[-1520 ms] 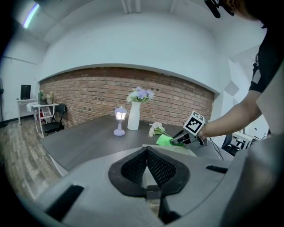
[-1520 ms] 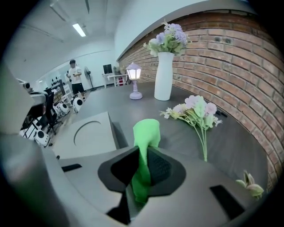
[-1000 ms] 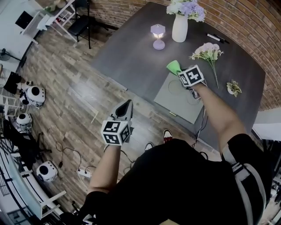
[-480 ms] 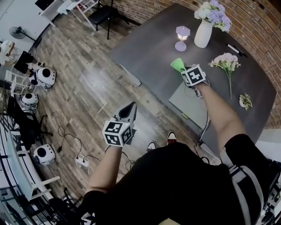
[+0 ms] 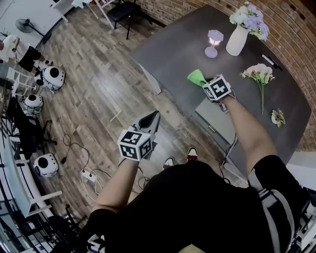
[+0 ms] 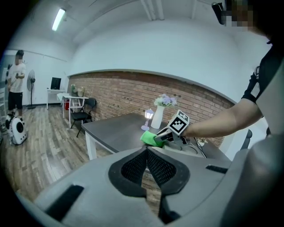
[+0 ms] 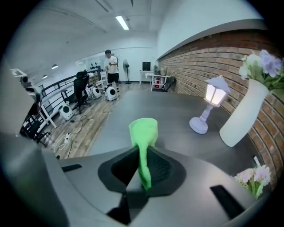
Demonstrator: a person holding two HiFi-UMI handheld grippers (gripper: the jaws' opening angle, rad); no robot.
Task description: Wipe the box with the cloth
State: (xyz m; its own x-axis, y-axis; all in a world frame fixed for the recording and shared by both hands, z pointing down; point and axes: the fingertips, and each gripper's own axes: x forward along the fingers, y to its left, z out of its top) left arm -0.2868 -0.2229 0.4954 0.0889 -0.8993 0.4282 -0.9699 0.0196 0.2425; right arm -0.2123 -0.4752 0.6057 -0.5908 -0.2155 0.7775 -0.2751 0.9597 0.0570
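A green cloth (image 5: 197,77) (image 7: 143,137) is pinched in my right gripper (image 5: 208,84) (image 7: 143,170), which is shut on it and held over the dark table. The cloth sticks out beyond the jaws toward the table's left edge. Just behind the gripper lies the flat grey box (image 5: 217,118) near the table's front edge; my forearm covers part of it. In the left gripper view the cloth (image 6: 151,138) and box (image 6: 184,148) show ahead. My left gripper (image 5: 152,120) (image 6: 147,156) hangs shut and empty over the wooden floor, off the table.
On the table (image 5: 173,54) stand a small lilac lamp (image 5: 214,42) and a white vase of flowers (image 5: 238,37). A loose flower bunch (image 5: 259,75), a small sprig (image 5: 278,117) and a pen (image 5: 271,61) lie at the right. Cables (image 5: 84,173) lie on the floor; chairs (image 5: 122,10) stand far left.
The head view has shifted, so table and grippers sit differently in frame. My right gripper with the cloth stays at the box's far corner. The left gripper has risen slightly.
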